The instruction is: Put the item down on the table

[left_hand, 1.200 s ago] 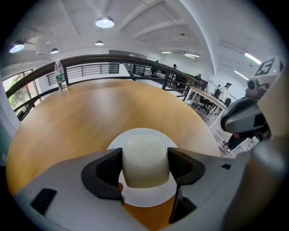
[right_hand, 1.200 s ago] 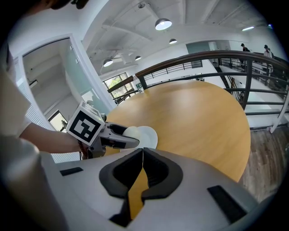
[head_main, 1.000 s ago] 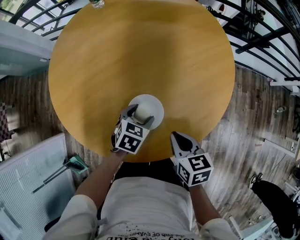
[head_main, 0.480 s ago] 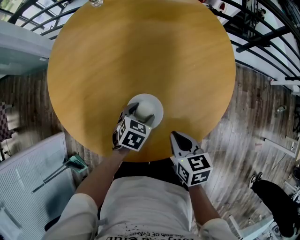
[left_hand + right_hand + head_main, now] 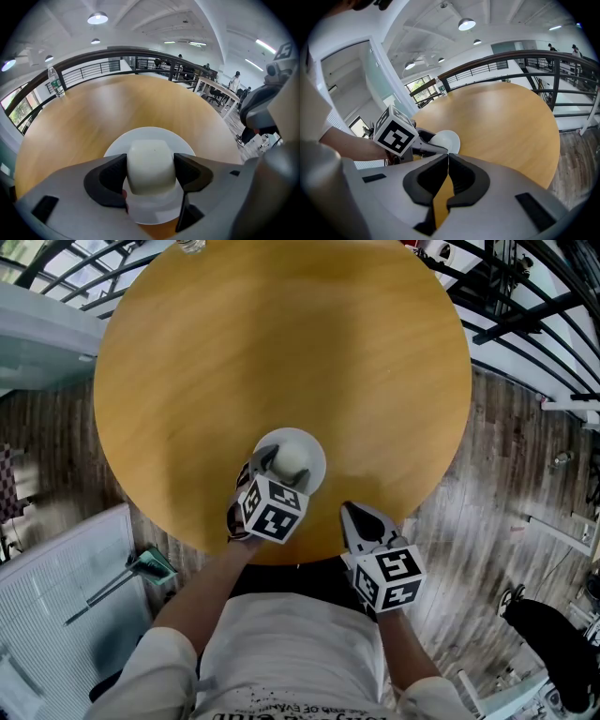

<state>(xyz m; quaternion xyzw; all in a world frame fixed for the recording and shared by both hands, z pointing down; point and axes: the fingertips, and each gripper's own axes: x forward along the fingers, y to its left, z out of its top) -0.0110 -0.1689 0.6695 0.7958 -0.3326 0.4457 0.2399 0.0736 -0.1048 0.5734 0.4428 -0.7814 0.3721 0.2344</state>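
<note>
two grippers at the near side of a round wooden table (image 5: pixel 281 352), seen from steeply above.

left gripper (image 5: pixel 278 465) reaching in over the table's near part, just left of the middle. dark pads (image 5: pixel 110 176) pressed flat against both sides of a white cup (image 5: pixel 151 161), clamped with no gap on either side. cup rounded and closed on its visible top, so apparently upside down. directly under it a white saucer (image 5: pixel 311 448), round, lying wholly within the table's outline and close to the near rim. cup low over the saucer's middle. cannot tell from either view whether the cup touches the saucer, or whether the saucer rests on the wood or hangs just above it.

right gripper (image 5: pixel 350 513) at the table's near edge, to the right of the saucer and apart from it. jaws brought fully together, tips touching, nothing between them, only a strip of yellow wood showing through the slit lower down. marker cube (image 5: pixel 389 577) of this gripper off the table, over the person's white shirt (image 5: pixel 291 652).

at the far rim of the table, a clear plastic bottle (image 5: pixel 55 84), upright, well apart from the saucer and both grippers. behind the table a dark metal railing (image 5: pixel 497 63) curving along its far side. grey-brown plank floor (image 5: pixel 506 474) to the right of the table.
</note>
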